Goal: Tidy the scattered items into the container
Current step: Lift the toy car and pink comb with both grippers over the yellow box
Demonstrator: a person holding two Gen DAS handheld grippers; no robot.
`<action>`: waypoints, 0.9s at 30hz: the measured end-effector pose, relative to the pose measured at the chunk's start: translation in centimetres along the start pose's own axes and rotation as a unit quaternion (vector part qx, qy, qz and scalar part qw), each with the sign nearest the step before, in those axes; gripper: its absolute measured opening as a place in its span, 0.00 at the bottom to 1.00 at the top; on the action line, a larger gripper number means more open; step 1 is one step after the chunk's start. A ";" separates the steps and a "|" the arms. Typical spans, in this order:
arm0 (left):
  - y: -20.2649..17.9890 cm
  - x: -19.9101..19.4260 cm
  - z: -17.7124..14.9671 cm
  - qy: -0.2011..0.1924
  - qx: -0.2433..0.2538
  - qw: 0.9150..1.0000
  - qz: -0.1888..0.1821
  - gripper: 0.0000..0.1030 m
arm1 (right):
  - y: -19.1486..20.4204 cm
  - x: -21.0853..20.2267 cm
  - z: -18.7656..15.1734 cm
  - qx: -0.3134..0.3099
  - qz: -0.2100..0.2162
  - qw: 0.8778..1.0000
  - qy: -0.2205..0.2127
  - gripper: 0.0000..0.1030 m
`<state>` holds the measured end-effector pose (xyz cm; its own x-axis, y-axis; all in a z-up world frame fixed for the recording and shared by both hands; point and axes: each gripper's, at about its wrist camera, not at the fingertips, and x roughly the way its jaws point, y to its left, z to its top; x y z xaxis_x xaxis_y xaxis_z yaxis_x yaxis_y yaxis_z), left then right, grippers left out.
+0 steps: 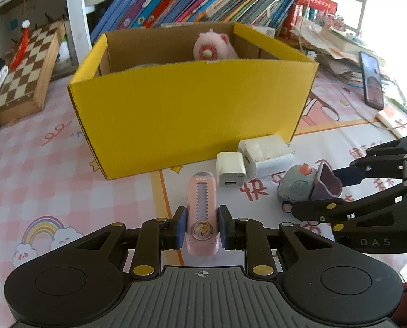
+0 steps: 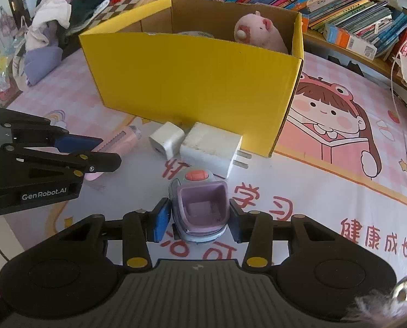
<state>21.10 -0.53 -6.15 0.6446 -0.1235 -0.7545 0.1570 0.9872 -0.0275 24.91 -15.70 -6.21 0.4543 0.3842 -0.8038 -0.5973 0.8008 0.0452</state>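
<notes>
A yellow cardboard box (image 1: 192, 109) stands on the table, also in the right wrist view (image 2: 195, 82), with a pink plush pig (image 1: 214, 46) inside. My left gripper (image 1: 202, 228) is shut on a pink utility knife (image 1: 202, 213) lying on the table. My right gripper (image 2: 199, 218) is closed around a small grey and purple toy truck (image 2: 200, 207), also seen in the left wrist view (image 1: 310, 186). A small white charger (image 1: 230, 169) and a larger white plug adapter (image 1: 266, 154) lie in front of the box.
A pink cartoon tablecloth (image 2: 340, 147) covers the table. A chessboard box (image 1: 28, 71) sits at the left, a row of books (image 1: 203, 0) behind the yellow box, a phone (image 1: 371, 80) and papers at the right. Clothes (image 2: 53, 27) are piled at far left.
</notes>
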 end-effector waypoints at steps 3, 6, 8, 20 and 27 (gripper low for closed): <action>0.1 -0.9 -0.2 -0.007 0.000 1.000 -0.002 0.22 | 0.4 -0.6 -0.1 0.005 0.000 1.000 -0.006 0.40; 0.2 -1.7 -0.4 -0.014 -0.002 1.000 -0.004 0.22 | 0.8 -1.4 -0.1 0.009 -0.002 1.000 -0.013 0.40; 0.2 -2.3 -0.5 -0.019 -0.001 1.000 -0.005 0.22 | 1.1 -1.9 -0.3 0.010 -0.003 1.000 -0.017 0.40; 0.1 -5.1 -1.6 -0.042 0.009 0.999 -0.014 0.22 | 2.8 -4.1 -1.1 0.011 -0.012 0.999 -0.031 0.40; 0.2 -6.4 -2.0 -0.054 0.015 0.998 -0.017 0.22 | 3.8 -5.1 -1.5 0.012 -0.019 0.999 -0.041 0.40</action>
<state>15.50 0.63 -2.61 0.7146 -0.1688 -0.6789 0.2017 0.9790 -0.0311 19.38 -15.30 -2.84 0.5292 0.3888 -0.7542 -0.5632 0.8257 0.0305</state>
